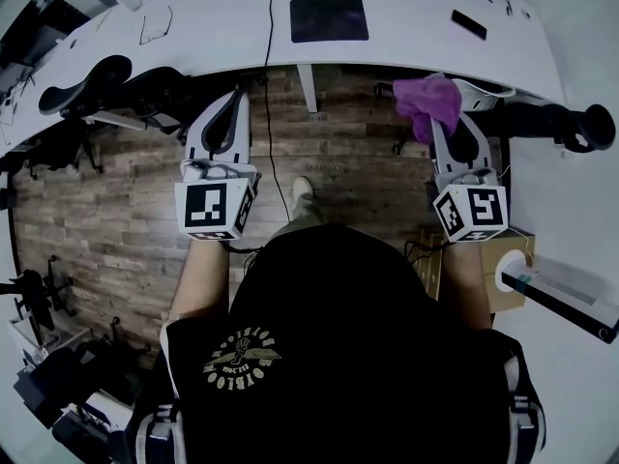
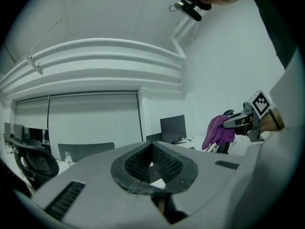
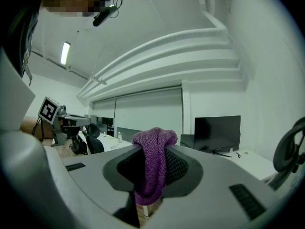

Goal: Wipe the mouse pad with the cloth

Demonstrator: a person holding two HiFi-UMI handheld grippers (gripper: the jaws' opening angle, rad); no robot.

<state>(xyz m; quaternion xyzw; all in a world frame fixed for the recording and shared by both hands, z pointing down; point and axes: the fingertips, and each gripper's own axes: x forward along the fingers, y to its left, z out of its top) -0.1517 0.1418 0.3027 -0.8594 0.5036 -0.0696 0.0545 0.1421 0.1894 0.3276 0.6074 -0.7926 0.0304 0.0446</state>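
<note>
The dark mouse pad lies on the white desk ahead of me, with both grippers held well short of it over the wooden floor. My right gripper is shut on a bunched purple cloth, which drapes over its jaws. My left gripper is shut and holds nothing, its pads meeting at the tips. In the left gripper view the cloth hangs from the right gripper at the far right.
On the desk lie a black phone, a pair of glasses and a cable. Dark office chairs stand at the left and the right. A cardboard box sits by my right arm.
</note>
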